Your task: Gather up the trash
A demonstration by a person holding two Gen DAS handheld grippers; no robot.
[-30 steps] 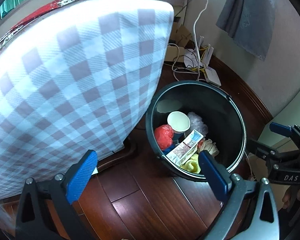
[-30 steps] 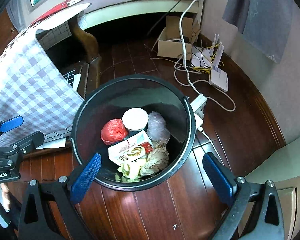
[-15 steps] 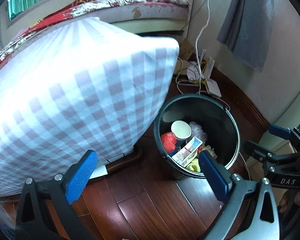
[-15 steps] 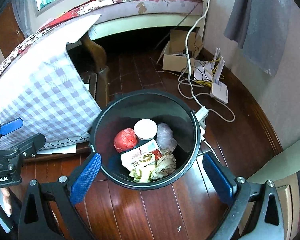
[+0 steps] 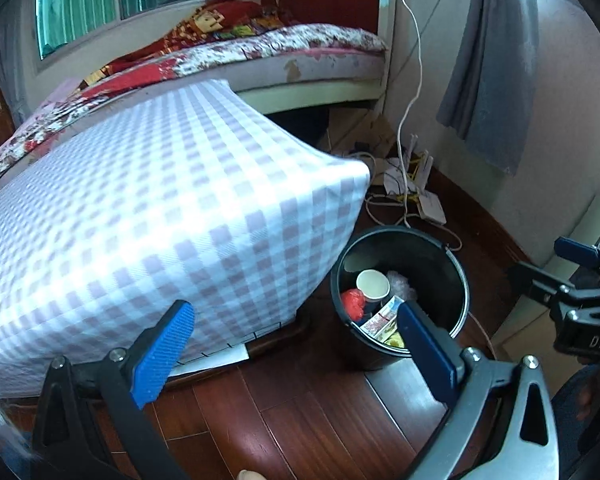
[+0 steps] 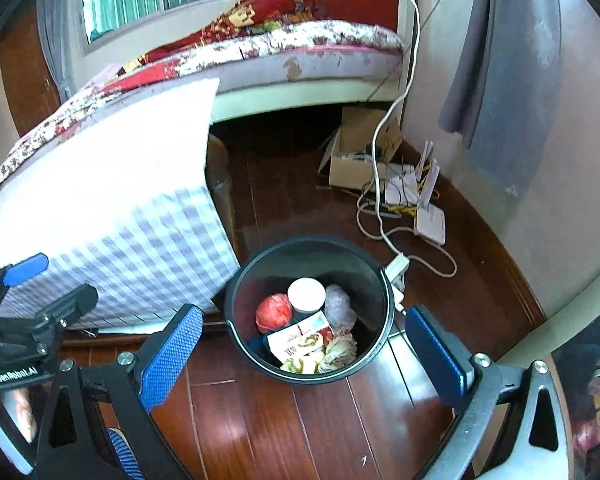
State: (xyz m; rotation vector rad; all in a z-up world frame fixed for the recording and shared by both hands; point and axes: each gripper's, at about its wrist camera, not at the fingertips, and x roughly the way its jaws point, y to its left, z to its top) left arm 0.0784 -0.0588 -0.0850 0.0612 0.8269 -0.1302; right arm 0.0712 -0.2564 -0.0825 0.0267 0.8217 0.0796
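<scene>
- Black plastic bin (image 6: pixel 374 354) is seen standing on the wooden floor (image 6: pixel 284 420), just beside the corner of a checked-cloth-covered piece of furniture (image 5: pixel 148 224).
- Inside the bin a red crumpled wad (image 6: pixel 274 313), a paper cup (image 6: pixel 306 295), a clear plastic bag (image 6: pixel 339 305), a printed carton (image 6: pixel 300 340) and yellowish scraps (image 6: pixel 302 365) are held.
- Left hand-held gripper (image 5: pixel 296 350) is spread wide with nothing between its blue pads, raised above the floor near the bin.
- Right hand-held gripper (image 6: pixel 304 354) is likewise spread and empty, with the bin framed between its pads.
- White cables (image 6: pixel 380 216) and a cardboard box (image 6: pixel 352 164) are seen by the wall beyond the bin, beside the bed (image 6: pixel 300 52).
</scene>
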